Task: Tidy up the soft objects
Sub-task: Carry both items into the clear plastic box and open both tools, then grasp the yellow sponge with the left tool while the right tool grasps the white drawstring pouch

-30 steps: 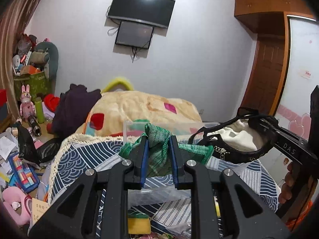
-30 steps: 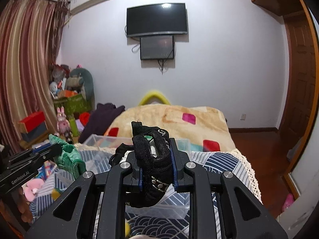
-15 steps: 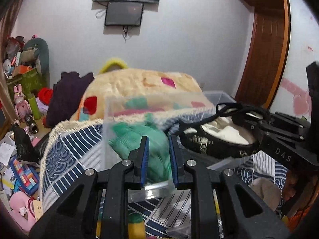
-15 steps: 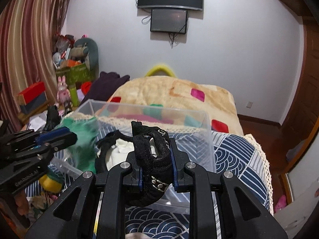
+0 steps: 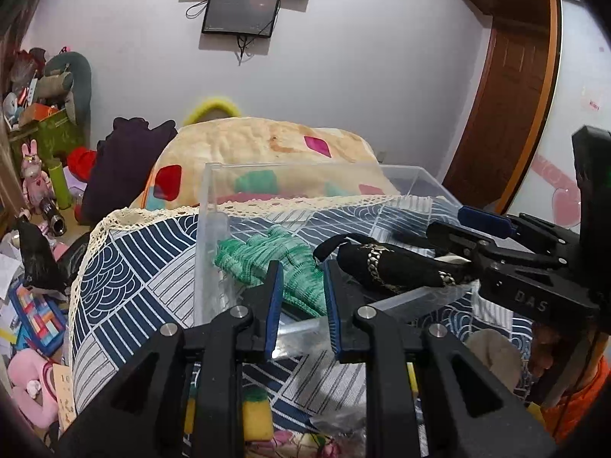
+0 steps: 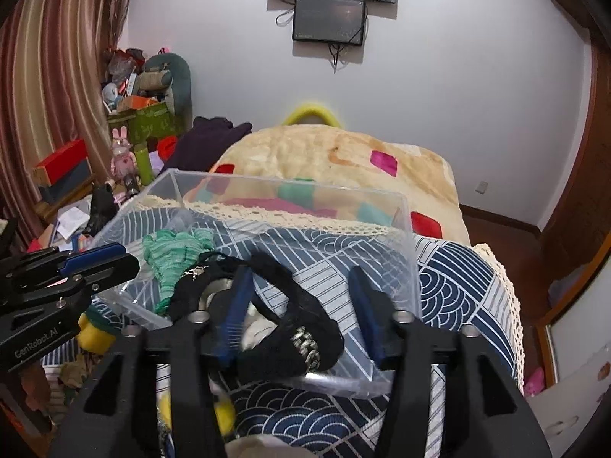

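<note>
Left gripper (image 5: 301,297): fingers parted with a clear gap and nothing between them, poised at the near wall of the clear bin (image 5: 214,191); the spread suits letting a soft thing drop, not carrying one.
Right gripper (image 6: 301,313): fingers spread wide, holding nothing, over the bin's near edge; in the left wrist view it reaches in from the bin's right side (image 5: 477,236).
Black item (image 6: 301,328): a dark fabric piece with a metal chain trim, draped across the bin's near rim, partly inside and partly over the edge, with pale lining under it. It looks to be resting on its own weight, which is likely why it sags over the rim.
Green knit (image 5: 275,263): lies crumpled on the bin's floor at its left side, just beside the black item; whether they touch I cannot tell.
Clear bin: stands on the bed's blue patterned cover (image 6: 450,274), its transparent walls letting both cameras see what is inside.
Step, as I judge it: both soft things are delivered; the black one may need a nudge fully inside.
Beyond the bin: a cream blanket (image 6: 343,156) with coloured patches.
Farther: a dark screen (image 6: 328,24) on the wall.
</note>
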Tool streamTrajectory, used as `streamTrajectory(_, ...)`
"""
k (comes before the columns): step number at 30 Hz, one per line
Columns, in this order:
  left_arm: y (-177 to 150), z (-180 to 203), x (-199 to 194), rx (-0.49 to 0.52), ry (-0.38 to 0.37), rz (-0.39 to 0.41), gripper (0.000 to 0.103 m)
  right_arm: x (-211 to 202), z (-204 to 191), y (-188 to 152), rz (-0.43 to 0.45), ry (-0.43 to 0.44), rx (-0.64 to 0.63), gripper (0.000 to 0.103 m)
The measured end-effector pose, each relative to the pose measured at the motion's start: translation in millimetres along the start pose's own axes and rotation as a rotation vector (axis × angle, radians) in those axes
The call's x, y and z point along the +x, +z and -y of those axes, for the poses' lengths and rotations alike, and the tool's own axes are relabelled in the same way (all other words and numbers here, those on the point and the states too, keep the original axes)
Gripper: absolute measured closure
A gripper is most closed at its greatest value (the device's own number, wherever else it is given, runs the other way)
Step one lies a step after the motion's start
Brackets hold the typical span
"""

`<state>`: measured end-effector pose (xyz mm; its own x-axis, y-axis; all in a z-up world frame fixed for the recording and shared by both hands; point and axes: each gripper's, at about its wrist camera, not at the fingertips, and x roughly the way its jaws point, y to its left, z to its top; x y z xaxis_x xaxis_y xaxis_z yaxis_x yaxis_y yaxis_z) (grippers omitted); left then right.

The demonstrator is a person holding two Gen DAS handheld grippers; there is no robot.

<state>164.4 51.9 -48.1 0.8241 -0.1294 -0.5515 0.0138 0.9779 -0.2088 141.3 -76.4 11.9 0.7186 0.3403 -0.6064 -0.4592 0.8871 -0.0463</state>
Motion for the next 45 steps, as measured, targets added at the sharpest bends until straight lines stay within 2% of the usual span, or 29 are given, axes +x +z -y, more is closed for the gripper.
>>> streamTrajectory(3,-1,0,-10,0.005,0.01,0.015,0.083,-12,-3,0,0.025,-0.004,-0.009,0.045)
streamTrajectory(5,-1,0,-19,0.015,0.009,0.027,0.083,-20,-5,0,0.053,-0.009,-0.015,0.038)
streamTrajectory(10,-1,0,-39,0.046,0.024,0.056,0.082,-43,-8,-1,0.122,-0.001,-0.015,0.035)
streamTrajectory(12,-3,-1,-47,0.049,0.026,0.068,0.073,-53,-8,-3,0.15,0.001,-0.006,0.031)
streamTrajectory(14,-6,-3,-56,0.038,0.038,0.093,0.051,-63,-7,-6,0.18,0.015,0.013,0.028)
streamTrajectory(16,-10,-5,-64,0.031,0.053,0.118,0.043,-70,-5,-9,0.2,0.027,0.032,0.027)
streamTrajectory(19,-18,-5,-71,0.049,0.074,0.114,0.039,-74,-5,-16,0.209,0.043,0.054,0.025)
streamTrajectory(27,-45,-9,-68,0.04,0.104,0.055,0.027,-68,-5,-42,0.165,0.036,0.08,0.02)
streamTrajectory(31,-60,-10,-66,0.056,0.125,0.049,0.015,-63,-6,-56,0.128,0.041,0.098,0.02)
streamTrajectory(40,-81,-22,-44,0.028,0.156,-0.031,0.015,-40,-5,-97,0.005,0.062,0.136,0.02)
streamTrajectory(45,-82,-28,-31,0.007,0.175,-0.051,0.015,-38,-2,-103,-0.016,0.067,0.152,0.021)
